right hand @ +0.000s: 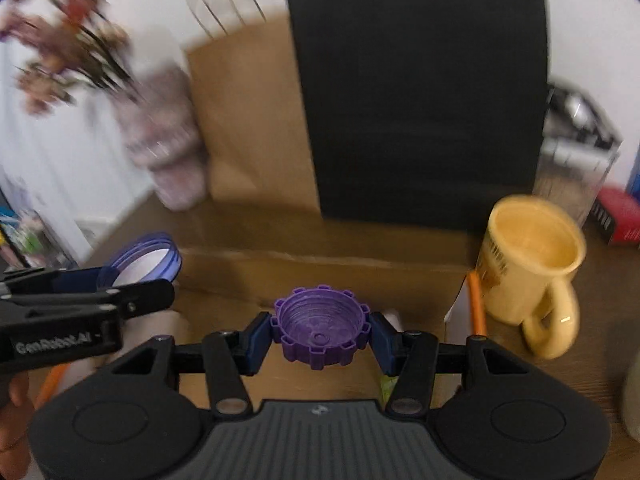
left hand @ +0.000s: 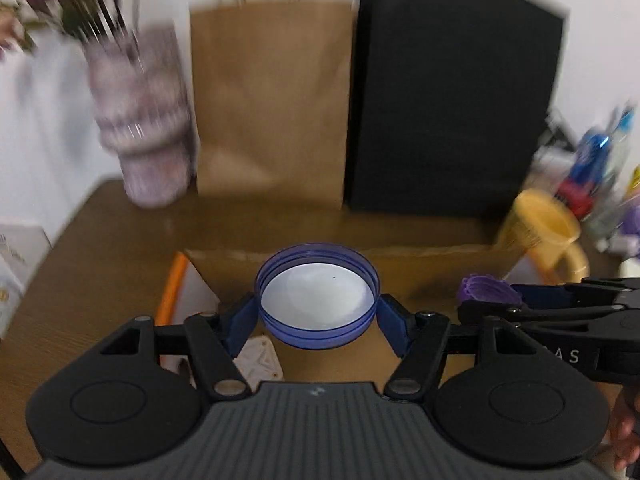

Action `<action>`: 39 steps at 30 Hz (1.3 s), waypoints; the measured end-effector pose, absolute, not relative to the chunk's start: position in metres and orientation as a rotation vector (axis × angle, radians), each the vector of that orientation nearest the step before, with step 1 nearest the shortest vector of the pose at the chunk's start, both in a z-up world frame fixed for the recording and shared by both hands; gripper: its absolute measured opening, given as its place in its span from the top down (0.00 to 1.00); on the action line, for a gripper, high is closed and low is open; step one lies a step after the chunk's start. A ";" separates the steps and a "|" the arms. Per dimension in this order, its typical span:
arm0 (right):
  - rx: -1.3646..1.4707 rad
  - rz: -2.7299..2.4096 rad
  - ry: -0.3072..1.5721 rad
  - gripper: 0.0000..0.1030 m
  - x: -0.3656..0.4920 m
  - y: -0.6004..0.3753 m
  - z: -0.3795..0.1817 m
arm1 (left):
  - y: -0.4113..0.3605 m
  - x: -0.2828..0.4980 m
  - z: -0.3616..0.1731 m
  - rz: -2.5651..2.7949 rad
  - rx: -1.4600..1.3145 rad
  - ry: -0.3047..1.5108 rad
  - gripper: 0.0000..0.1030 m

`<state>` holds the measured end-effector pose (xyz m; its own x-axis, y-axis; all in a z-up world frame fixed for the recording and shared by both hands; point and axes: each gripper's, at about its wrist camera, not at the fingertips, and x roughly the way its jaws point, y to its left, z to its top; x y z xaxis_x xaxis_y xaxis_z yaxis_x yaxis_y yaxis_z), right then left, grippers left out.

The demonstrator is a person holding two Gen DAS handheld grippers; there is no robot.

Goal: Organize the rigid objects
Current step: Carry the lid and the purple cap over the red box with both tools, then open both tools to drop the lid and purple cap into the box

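Left wrist view: my left gripper (left hand: 317, 312) is closed on a blue lid (left hand: 317, 300), held above the open cardboard box (left hand: 420, 258). My right gripper (left hand: 490, 294) comes in from the right.

Right wrist view: right gripper clamps a purple cap (right hand: 320, 330) over the same box; yellow mug (right hand: 528, 264) stands just beside it.

Blue lid (left hand: 317, 295), white inside; purple ridged cap (right hand: 320, 326); yellow mug (right hand: 530, 270); brown bag (left hand: 272, 100); black bag (left hand: 452, 100).
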<state>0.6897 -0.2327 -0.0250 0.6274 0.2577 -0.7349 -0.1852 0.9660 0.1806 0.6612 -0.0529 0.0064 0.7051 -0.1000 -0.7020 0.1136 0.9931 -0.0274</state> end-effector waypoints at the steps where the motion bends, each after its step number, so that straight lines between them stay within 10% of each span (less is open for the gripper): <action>1: 0.100 0.255 0.884 0.50 0.696 -0.231 -0.035 | -0.055 0.670 -0.004 -0.123 0.034 0.804 0.36; 18: 0.057 0.248 0.917 0.38 0.688 -0.230 -0.024 | -0.048 0.665 0.010 -0.074 0.087 0.850 0.29; 39: -0.036 0.212 0.283 0.18 0.393 -0.258 0.071 | -0.017 0.372 0.097 -0.125 0.044 0.236 0.19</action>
